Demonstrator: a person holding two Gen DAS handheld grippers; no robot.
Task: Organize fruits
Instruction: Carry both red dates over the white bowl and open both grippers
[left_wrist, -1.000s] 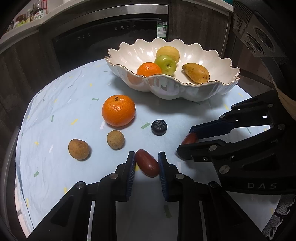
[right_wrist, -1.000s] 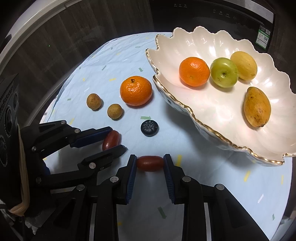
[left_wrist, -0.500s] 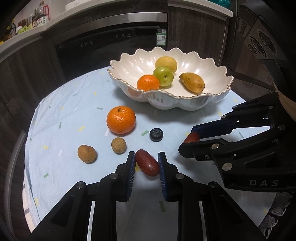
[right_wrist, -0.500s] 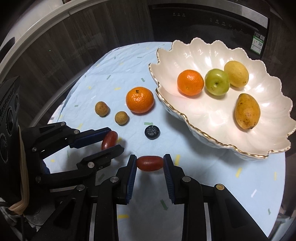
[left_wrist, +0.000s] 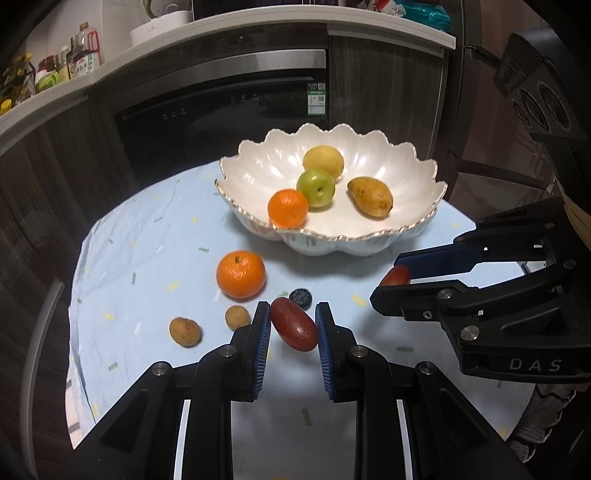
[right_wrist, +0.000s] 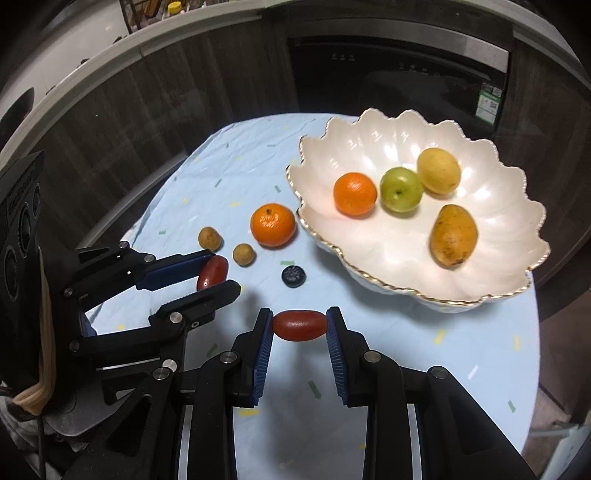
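Both tools clamped: left tool (left_wrist: 291, 325) and right tool (right_wrist: 299, 325) each grip a red date, lifted off counter (right_wrist: 406, 332) for bowl (right_wrist: 509, 258) at 1 o'clock.

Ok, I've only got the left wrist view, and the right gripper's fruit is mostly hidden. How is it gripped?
Observer: The right gripper is shut on a red date held crosswise, one pad on each end.
Operator: And my own gripper, seen from that side?
Observer: The left gripper pinches the second red date right at its fingertips.
Operator: The blueberry is half hidden here.
Observer: The blueberry lies alone on the cloth, touching neither the nearest longan nor the bowl.
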